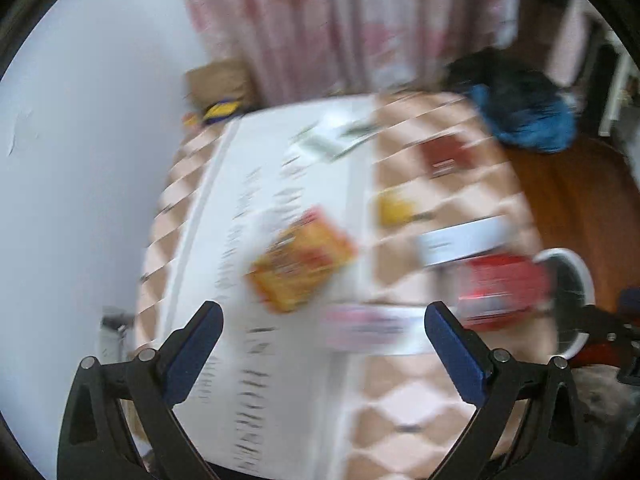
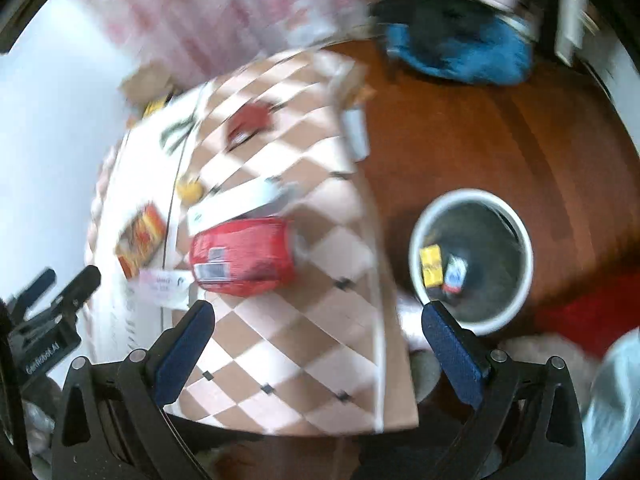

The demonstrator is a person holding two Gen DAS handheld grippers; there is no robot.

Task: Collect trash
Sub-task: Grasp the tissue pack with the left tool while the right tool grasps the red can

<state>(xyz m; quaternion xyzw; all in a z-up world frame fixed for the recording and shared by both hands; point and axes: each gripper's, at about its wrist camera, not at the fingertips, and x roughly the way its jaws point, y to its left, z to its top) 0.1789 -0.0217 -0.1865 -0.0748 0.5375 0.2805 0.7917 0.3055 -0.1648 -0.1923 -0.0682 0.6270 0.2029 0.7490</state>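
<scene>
Over checkered table (image 2: 304,336): left gripper (image 1: 323,316), right gripper (image 2: 318,314) both spread, empty.

Glossy red plastic packet (image 2: 244,256) mid-frame; matt checked tablecloth (image 2: 304,344) beneath; polished wood floor (image 2: 500,140) right; smooth white bin rim (image 2: 416,240); fuzzy blue cloth (image 2: 472,60) upper right.

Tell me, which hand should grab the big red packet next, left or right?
Probably the right. The right gripper is open and empty, and the red packet lies just ahead of its fingers, with the white bin close beside it. The left gripper, also open, points more at the orange box.
</scene>
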